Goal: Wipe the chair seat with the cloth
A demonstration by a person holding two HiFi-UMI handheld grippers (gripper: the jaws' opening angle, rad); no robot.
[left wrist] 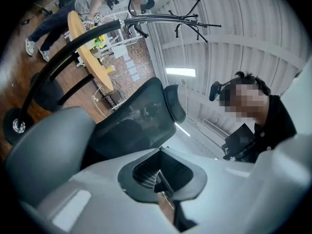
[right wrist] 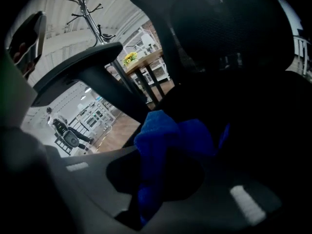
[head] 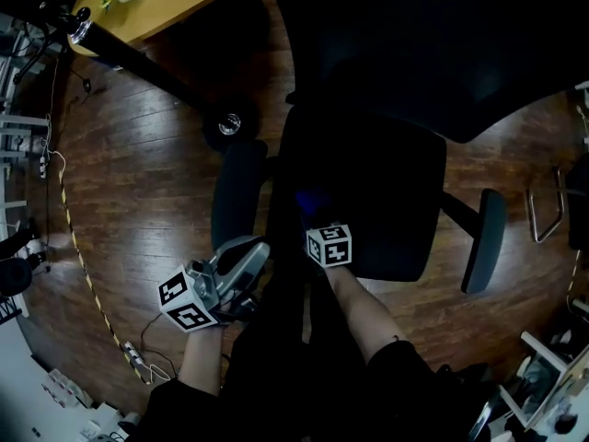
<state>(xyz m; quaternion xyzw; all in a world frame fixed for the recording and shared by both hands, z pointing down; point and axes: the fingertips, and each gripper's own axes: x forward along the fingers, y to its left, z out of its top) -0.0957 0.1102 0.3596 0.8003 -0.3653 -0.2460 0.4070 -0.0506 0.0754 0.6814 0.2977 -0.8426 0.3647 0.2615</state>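
Right gripper view: cloth (right wrist: 168, 138) is clamped by the right gripper (right wrist: 161, 174) at the seat (head: 386, 191); left gripper (left wrist: 163, 179) jaws are pressed together, empty.

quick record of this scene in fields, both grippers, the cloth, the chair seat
right hand-held gripper: shut on the blue cloth, at the front part of the chair seat
left hand-held gripper: shut, nothing between its jaws, held off the seat beside the armrest, pointing upward
chair seat: dark, no other item seen on it
floor: brown wood boards
cloth contact: too dark to tell whether it presses on the seat
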